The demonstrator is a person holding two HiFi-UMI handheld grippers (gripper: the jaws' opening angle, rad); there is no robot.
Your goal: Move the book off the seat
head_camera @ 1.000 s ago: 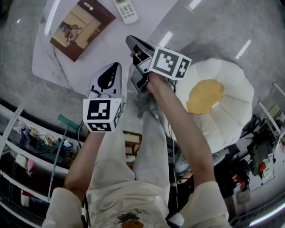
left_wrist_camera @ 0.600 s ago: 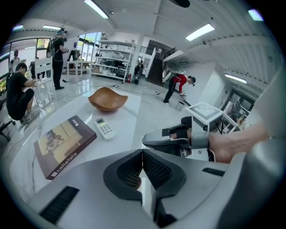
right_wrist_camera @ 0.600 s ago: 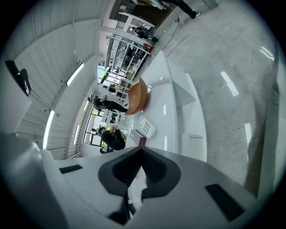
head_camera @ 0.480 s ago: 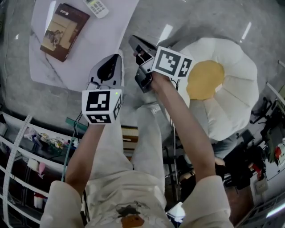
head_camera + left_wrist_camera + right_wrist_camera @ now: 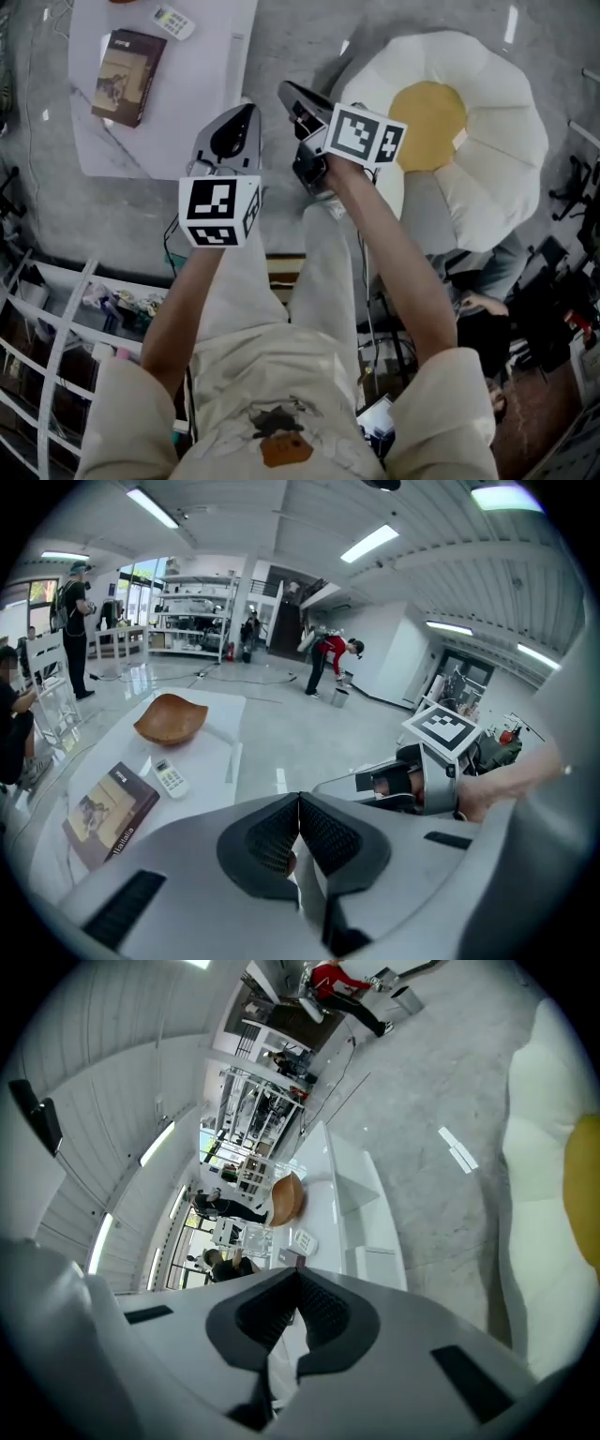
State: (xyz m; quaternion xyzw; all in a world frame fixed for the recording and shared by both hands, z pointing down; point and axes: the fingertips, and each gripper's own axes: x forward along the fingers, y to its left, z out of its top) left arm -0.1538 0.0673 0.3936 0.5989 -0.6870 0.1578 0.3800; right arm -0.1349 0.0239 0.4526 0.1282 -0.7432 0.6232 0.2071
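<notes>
The brown book (image 5: 128, 63) lies flat on the white table (image 5: 211, 84) at the upper left, also visible in the left gripper view (image 5: 108, 813). The seat (image 5: 487, 122), a white egg-shaped cushion with a yellow centre, is on the floor at the upper right and has nothing on it. My left gripper (image 5: 247, 108) is held above the floor near the table's corner, jaws together and empty (image 5: 299, 801). My right gripper (image 5: 283, 88) hovers between table and seat, also shut on nothing (image 5: 298, 1281). Neither gripper touches the book.
A white remote (image 5: 174, 22) lies beside the book, and a wooden bowl (image 5: 171, 719) stands farther along the table. White wire shelving (image 5: 47, 319) stands at the lower left. Cluttered equipment (image 5: 562, 309) stands right of the seat. People stand far off in the hall (image 5: 328, 658).
Both grippers have lifted and drawn back from the table, staying shut and empty. The book and table now look smaller and sit further to the upper left; the seat has shifted up in view.
</notes>
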